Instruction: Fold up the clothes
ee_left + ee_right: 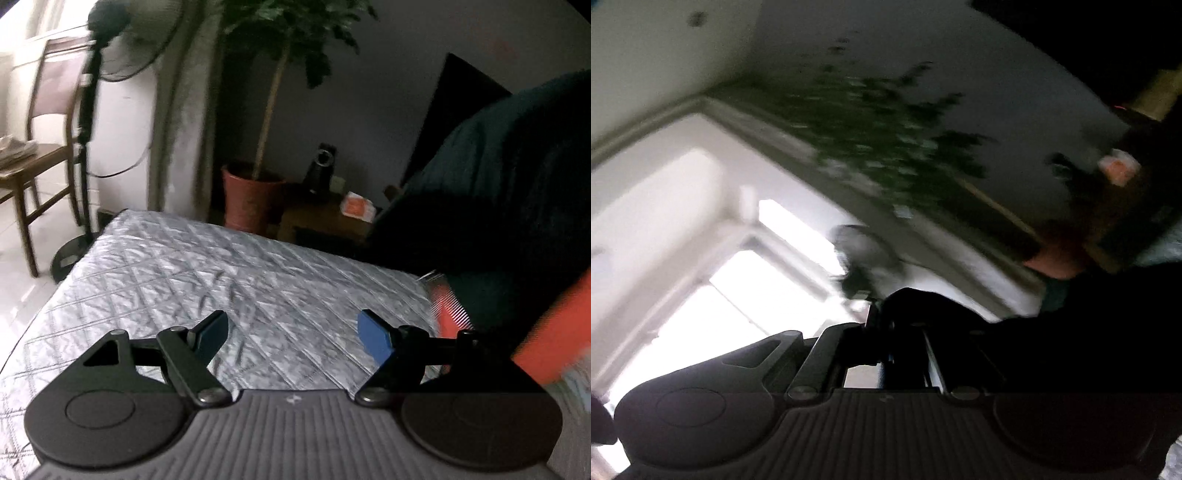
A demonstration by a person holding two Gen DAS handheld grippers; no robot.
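Clutter past the far edge of the bed: one standing fan (107, 44) at left, one wooden chair (33, 147) beside it with something pale stacked on the seat, one potted tree in a terracotta pot (251, 199), one small speaker (321, 166) on a low dark cabinet (325, 221), one orange-and-white packet (356, 208) just right of the speaker. Nothing lying between the left gripper (295, 336) and the quilt.

Left gripper: jaws wide, blue pads apart, nothing between them, hovering over the silver quilted bedspread (207, 273).

Dark teal garment (517, 177) bulking up on the right, lifted off the bedspread and blocking the wall there. Blurred orange shape (554, 332) below it at the right edge (unclear what).

Right gripper (886, 332): jaws closed, dark cloth bunched at the fingertips and trailing right, so pinched on the garment. View heavily blurred, tilted up at the ceiling, bright window (738, 295) at left, tree foliage (879, 140) mid-frame.

Room: pale tiled floor, white wall left, grey wall behind the tree, dim light.
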